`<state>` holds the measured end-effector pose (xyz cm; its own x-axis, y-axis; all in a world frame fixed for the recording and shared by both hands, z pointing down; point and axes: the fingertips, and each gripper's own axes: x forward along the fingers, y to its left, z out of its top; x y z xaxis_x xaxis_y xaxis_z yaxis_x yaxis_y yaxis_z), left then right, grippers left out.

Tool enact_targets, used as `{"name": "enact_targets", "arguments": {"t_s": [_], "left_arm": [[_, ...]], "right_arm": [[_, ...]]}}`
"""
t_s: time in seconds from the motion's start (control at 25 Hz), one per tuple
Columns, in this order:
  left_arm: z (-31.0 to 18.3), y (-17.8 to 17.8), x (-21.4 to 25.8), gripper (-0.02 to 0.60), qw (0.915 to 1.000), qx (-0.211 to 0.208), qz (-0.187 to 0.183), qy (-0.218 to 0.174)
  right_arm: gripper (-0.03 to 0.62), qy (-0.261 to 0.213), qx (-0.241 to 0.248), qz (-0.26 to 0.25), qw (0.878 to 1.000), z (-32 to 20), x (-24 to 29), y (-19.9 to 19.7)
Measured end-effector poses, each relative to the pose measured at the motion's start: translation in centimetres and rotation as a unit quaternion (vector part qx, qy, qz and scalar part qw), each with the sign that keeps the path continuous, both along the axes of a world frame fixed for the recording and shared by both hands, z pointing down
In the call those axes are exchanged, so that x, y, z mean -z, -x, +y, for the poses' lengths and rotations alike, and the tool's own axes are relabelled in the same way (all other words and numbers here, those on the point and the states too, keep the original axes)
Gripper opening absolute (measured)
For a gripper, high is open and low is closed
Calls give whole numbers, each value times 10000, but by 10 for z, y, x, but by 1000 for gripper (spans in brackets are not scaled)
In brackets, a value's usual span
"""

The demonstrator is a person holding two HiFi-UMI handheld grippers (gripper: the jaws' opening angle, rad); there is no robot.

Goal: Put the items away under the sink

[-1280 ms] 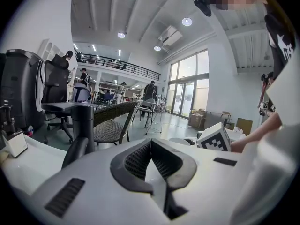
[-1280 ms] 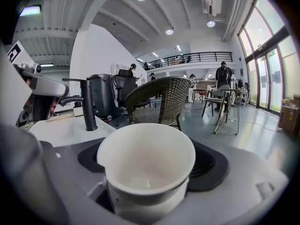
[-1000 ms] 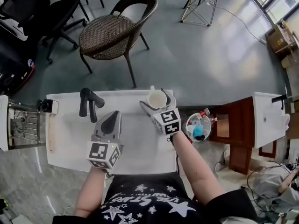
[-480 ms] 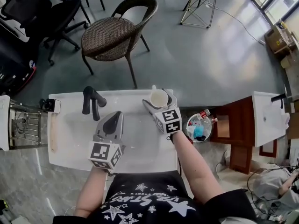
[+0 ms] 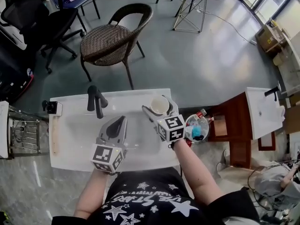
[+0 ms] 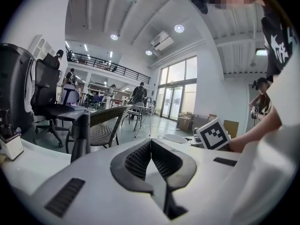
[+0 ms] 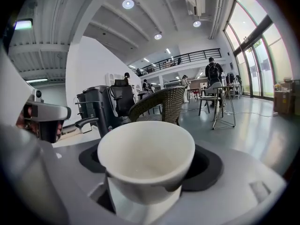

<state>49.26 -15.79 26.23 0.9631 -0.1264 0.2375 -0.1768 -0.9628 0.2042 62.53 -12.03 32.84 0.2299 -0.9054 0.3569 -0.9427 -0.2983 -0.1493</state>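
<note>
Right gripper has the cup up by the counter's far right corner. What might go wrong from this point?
The white cup seems gripped low on its wall by the right gripper; a tilt on the way down might let it slip. It hangs near the counter's right edge, so a drop could land on the floor or in the bin. The left gripper is shut and empty, offering no support.

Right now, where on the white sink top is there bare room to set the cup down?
Free: the back ledge between the faucet and the cup; the left stretch between the small box and the left gripper. Crowded: the right end, where the right gripper holds the cup, beside the bin.
</note>
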Motion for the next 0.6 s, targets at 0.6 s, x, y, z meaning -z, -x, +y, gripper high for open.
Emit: {"name": "enact_targets", "arguments": {"t_s": [0.6], "left_arm": [[32,93,-10,9,9982,-517,251,137]], "right_arm": [[414,-95,-1075,-104,9941,101,13,108]]}}
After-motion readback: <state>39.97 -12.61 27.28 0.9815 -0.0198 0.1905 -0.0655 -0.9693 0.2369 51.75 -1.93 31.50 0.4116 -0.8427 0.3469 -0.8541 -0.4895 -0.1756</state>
